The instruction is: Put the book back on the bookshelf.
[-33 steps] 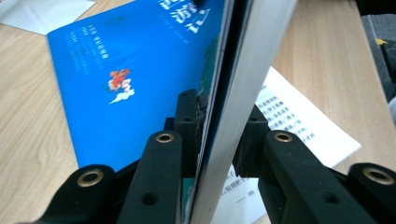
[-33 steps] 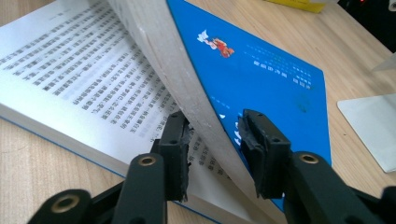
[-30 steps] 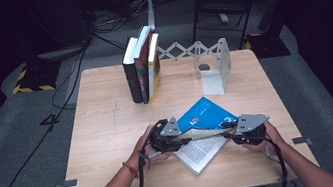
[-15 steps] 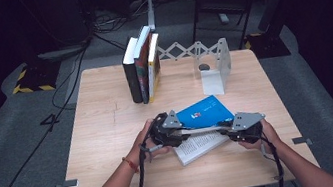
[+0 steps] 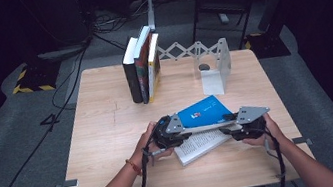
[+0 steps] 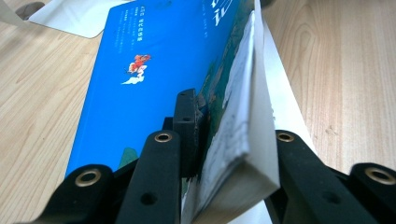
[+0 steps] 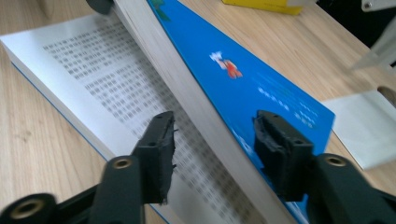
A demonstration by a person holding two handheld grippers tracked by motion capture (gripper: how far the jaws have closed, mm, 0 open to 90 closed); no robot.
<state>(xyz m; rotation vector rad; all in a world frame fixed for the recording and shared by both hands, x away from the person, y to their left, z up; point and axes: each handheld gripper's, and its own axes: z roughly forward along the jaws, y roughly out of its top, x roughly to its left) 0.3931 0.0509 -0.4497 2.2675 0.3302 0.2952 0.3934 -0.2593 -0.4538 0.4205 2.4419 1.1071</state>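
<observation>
Since a second ago, blue book (image 5: 205, 112) half-raised; left gripper (image 6: 229, 154) clenched on it, right gripper (image 7: 212, 154) just opening astride. Pages may slip, flop.

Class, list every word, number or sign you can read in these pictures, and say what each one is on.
Nothing can be quoted for certain.
blue book cover: pale printed lines beside a small red figure, too small to read.
open page: rows of print, too blurred to read.
standing books: spine marks too small to read.
</observation>
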